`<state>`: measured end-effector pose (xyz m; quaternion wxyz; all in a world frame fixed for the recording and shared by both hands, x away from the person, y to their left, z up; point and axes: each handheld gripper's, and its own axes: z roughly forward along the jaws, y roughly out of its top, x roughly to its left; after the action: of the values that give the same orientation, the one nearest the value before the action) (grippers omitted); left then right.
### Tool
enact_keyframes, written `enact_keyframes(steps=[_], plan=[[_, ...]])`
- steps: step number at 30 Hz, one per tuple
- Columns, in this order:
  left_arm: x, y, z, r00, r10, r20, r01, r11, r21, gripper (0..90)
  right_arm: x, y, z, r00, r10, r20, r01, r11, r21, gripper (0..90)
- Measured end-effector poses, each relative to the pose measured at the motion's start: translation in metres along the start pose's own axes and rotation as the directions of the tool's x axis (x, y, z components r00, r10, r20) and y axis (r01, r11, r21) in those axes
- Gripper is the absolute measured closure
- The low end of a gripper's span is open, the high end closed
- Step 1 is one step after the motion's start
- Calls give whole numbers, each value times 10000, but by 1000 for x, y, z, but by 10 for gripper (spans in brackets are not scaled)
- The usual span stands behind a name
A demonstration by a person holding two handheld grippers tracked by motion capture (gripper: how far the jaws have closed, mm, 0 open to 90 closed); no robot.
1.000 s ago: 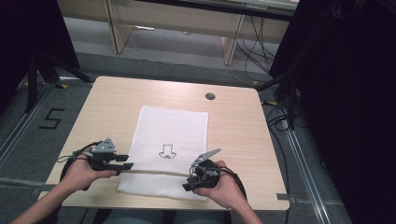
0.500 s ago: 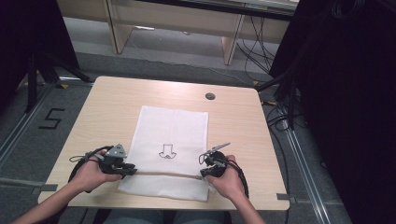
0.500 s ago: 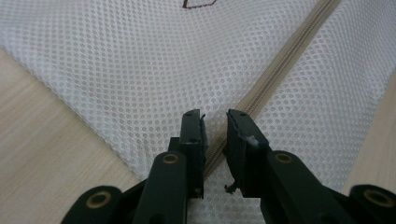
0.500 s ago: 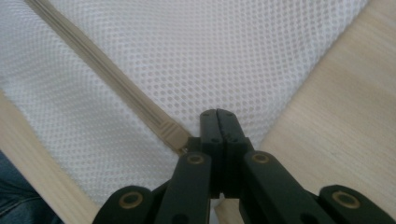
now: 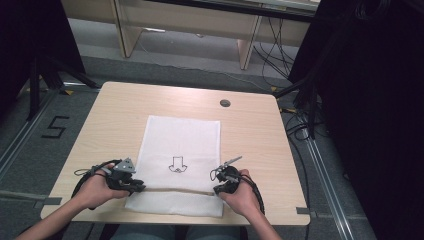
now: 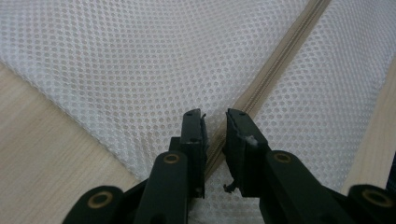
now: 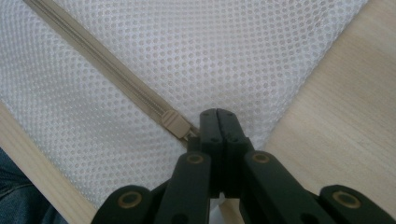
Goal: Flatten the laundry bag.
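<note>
The white mesh laundry bag (image 5: pixel 181 150) lies flat in the middle of the light wooden table (image 5: pixel 110 115), its near end reaching almost to the near edge, with a small black arrow mark (image 5: pixel 176 164) printed on its top face. A beige zipper (image 6: pixel 275 70) runs across the bag from left to right close to that near end. The left gripper (image 6: pixel 215 122) sits at the bag's left edge with its jaws a narrow gap apart, one on each side of the zipper line, holding nothing. The right gripper (image 7: pixel 218 122) is at the bag's right edge with its jaws pressed together; the beige zipper slider (image 7: pixel 173 124) lies just beside their tips, and whether its pull tab is pinched between them cannot be made out. The person's left hand (image 5: pixel 95 187) and right hand (image 5: pixel 244 194) hold the grippers from the near side. A dark round grommet (image 5: pixel 225 103) is set in the table's far right part, well apart from the bag.
</note>
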<state>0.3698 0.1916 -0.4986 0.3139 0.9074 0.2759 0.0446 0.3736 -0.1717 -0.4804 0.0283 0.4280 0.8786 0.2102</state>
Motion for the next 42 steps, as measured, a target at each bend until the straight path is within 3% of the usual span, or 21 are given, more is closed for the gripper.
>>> enact_keyframes(steps=[4,5,6,7,10,11,12,13,15,16,18,21,22,24,25,28,32,37,39,41,42], plan=[[-3,-1,3,9978,-667,64,670,9959,-612,760,3,-1,0,9999,158,16,-158,9997,178,900],[-3,-1,3,9978,-667,64,670,9959,-612,758,4,-1,-1,9996,286,38,-287,9993,259,900],[0,-2,0,9998,-177,46,178,9998,-100,756,3,-2,0,10000,-27,-90,28,9999,98,900],[1,-2,-1,9999,-91,60,92,9999,-49,753,3,-2,0,10000,-47,-70,47,10000,86,900],[-3,-3,3,9955,-940,155,948,9932,-682,740,3,-2,1,9998,-65,-168,67,9999,116,900],[1,-2,-1,9991,-413,107,416,9987,-309,730,2,-3,1,9998,-104,-159,106,9999,76,900],[1,-2,-1,9991,-413,107,416,9987,-309,717,2,-3,1,9998,-104,-159,106,9999,76,900],[-2,-2,2,9940,-1087,136,1095,9907,-814,717,2,-3,1,9998,-99,-200,101,9999,72,900],[1,-2,0,9956,-936,60,937,9921,-831,679,2,-4,-1,9985,498,-241,-492,9985,227,895],[3,0,-3,9977,-677,44,678,9932,-951,654,-1,-4,0,9988,172,-459,-172,9999,11,881],[1,3,-2,9933,-1147,119,1151,9808,-1576,595,-2,-4,-3,9975,585,-385,-587,9983,-30,823],[2,5,-3,9936,-1129,91,1126,9762,-1854,519,-6,-5,-10,9957,522,-761,-593,9937,-946,775],[1,7,-2,9935,-1134,122,1134,9708,-2115,495,-6,-5,-13,9937,825,-763,-894,9917,-920,757],[-1,8,0,9936,-1125,100,1120,9703,-2144,458,-10,-6,-16,9964,509,-683,-603,9879,-1428,732],[-1,9,1,9951,-990,-14,965,9726,-2116,443,-9,-6,-17,9937,851,-732,-945,9861,-1364,724],[-2,11,3,9961,-880,-117,830,9698,-2294,388,-13,-9,-16,9941,764,-773,-905,9757,-1994,703],[-2,13,4,9932,-1162,13,1125,9589,-2604,364,-15,-10,-20,9908,1100,-786,-1234,9733,-1935,679],[-1,13,3,9946,-1029,-158,952,9602,-2626,366,-19,-12,-20,9921,1226,-266,-1254,9750,-1834,646],[-1,14,3,9954,-942,-196,857,9604,-2652,372,-21,-12,-21,9922,1189,-373,-1236,9762,-1779,653],[-3,13,4,9936,-1123,-62,1062,9548,-2775,384,-19,-12,-24,9922,1232,-168,-1242,9764,-1764,671],[-2,13,3,9948,-1017,-80,959,9592,-2658,391,-19,-12,-26,9931,1167,-134,-1173,9786,-1690,689]])
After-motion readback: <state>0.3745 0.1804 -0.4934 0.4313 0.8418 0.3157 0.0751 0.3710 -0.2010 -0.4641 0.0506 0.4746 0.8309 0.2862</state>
